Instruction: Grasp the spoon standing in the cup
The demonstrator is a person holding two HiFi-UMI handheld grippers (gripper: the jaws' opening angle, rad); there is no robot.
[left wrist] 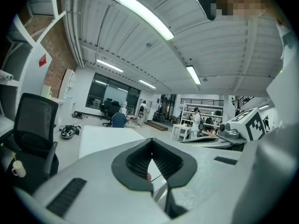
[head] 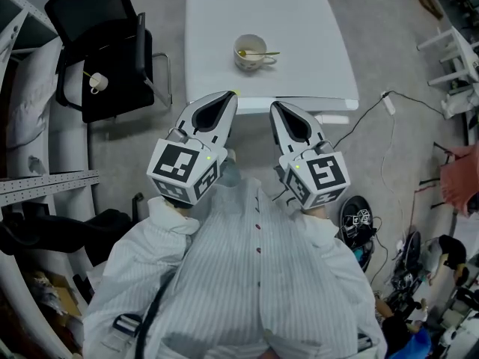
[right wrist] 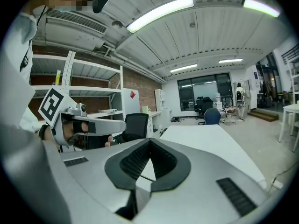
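The cup (head: pixel 247 63) is cream, the table (head: pixel 299 21) white. The chair (head: pixel 105 21) is black. The shirt (head: pixel 254 290) has fine pale stripes.

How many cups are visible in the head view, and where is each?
2. One cup stands on the white table, holding the spoon; the other cup sits on the black chair at left. More may be hidden in clutter.

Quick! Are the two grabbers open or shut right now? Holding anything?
Left gripper: closed, holding nothing.
Right gripper: closed, holding nothing.
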